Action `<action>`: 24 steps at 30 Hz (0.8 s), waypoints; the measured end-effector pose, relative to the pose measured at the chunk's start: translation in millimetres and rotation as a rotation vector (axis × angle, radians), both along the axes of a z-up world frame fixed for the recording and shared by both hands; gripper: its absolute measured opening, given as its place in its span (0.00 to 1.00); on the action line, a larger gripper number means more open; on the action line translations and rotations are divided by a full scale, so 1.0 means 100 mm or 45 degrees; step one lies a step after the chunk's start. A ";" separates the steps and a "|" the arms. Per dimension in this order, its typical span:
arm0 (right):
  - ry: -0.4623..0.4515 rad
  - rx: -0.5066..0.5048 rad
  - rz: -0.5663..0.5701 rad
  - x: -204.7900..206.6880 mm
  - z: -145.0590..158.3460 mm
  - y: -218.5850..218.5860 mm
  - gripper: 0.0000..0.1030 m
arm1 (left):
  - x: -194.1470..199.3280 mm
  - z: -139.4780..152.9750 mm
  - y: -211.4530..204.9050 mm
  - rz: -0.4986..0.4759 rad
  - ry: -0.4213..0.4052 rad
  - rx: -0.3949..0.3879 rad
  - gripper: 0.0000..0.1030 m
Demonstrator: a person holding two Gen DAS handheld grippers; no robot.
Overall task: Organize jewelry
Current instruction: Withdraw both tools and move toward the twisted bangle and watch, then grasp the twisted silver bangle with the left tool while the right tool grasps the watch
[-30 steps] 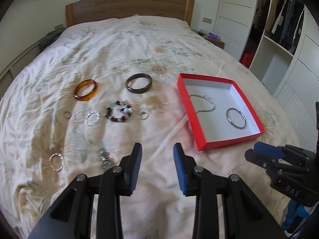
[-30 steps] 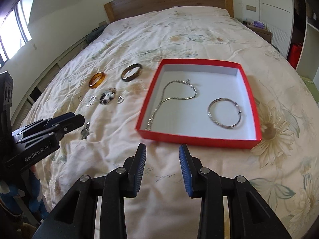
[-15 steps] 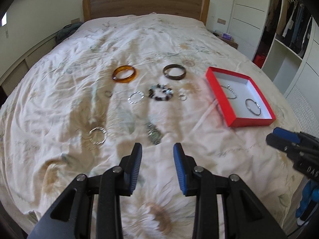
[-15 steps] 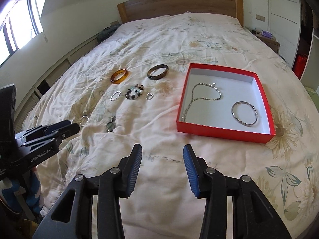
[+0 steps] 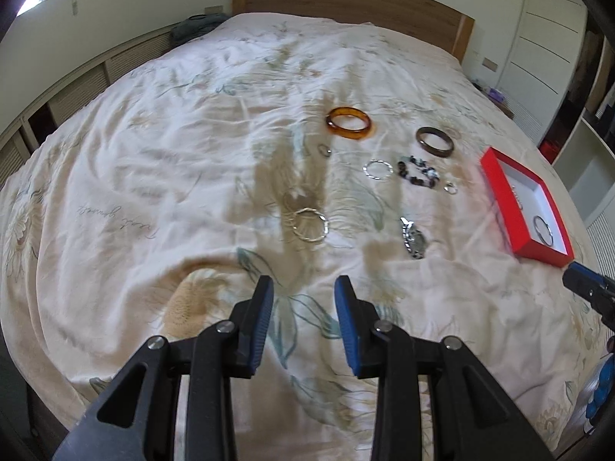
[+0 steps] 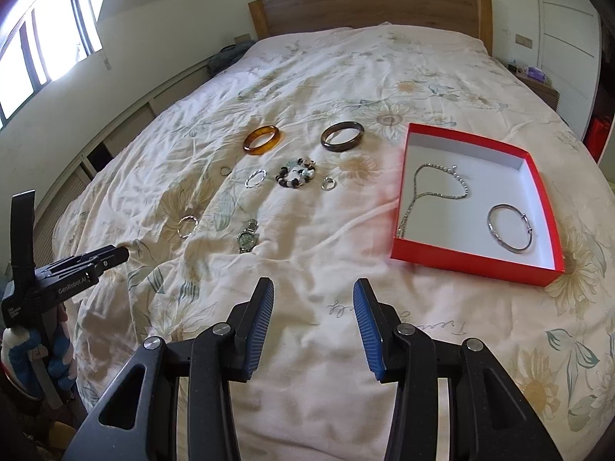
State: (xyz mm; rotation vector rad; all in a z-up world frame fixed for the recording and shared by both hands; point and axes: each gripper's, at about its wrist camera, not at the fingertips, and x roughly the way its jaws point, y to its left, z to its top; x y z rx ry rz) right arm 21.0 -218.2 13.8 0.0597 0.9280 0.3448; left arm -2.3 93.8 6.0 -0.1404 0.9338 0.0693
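The left gripper [image 5: 303, 292] was spread and empty above the bed [image 5: 153, 161]. Just ahead of it lay a twisted silver ring [image 5: 309, 224], and ahead to its right a watch [image 5: 414, 239]. The right gripper [image 6: 313, 299] was also spread, holding nothing. The red box [image 6: 474, 265], ahead to its right, contained a necklace [image 6: 432, 192] and a silver bangle [image 6: 511, 231].

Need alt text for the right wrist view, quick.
Open right tongs hover empty over a floral bedspread. Ahead right, a red shallow box holds a silver chain necklace and silver bangle; more jewelry lies left.
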 end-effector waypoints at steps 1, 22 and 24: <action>0.005 0.001 0.002 0.02 -0.02 0.01 0.42 | 0.02 -0.01 0.02 0.003 0.000 -0.006 0.31; 0.147 0.030 0.200 0.75 -0.49 0.72 0.42 | 0.85 -0.45 0.21 -0.051 0.063 -0.071 0.31; 0.162 0.034 0.221 0.84 -0.55 0.83 0.42 | 0.94 -0.51 0.22 -0.070 0.077 -0.072 0.31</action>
